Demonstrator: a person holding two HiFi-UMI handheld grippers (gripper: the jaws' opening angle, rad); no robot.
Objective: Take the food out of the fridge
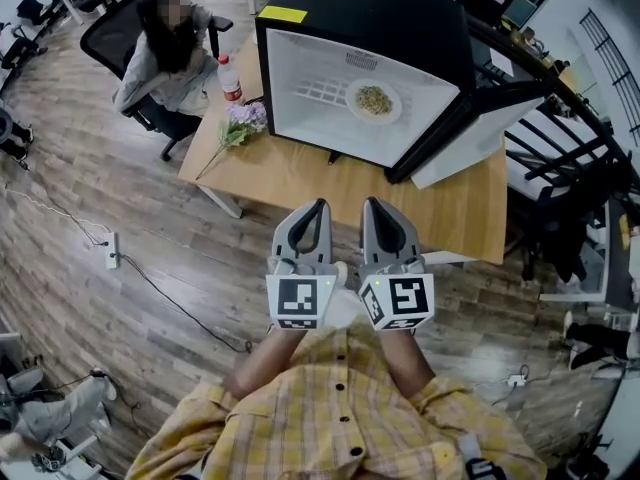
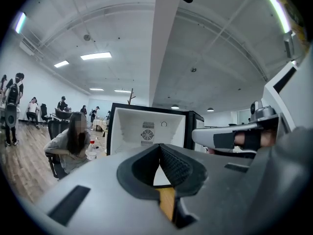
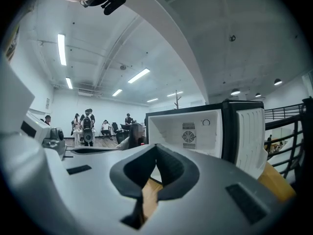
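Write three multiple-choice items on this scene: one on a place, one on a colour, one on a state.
1. Where is the plate of food? A on top of the fridge; B inside the fridge; C under the fridge.
2. What colour is the sticker on the fridge's top? A yellow; B red; C green.
3. How is the fridge door? A shut; B missing; C swung open.

Answers: 1 B, the plate sits within the white interior. 2 A, it shows yellow against the black casing. 3 C, the door stands aside at the right and the interior is in plain view.
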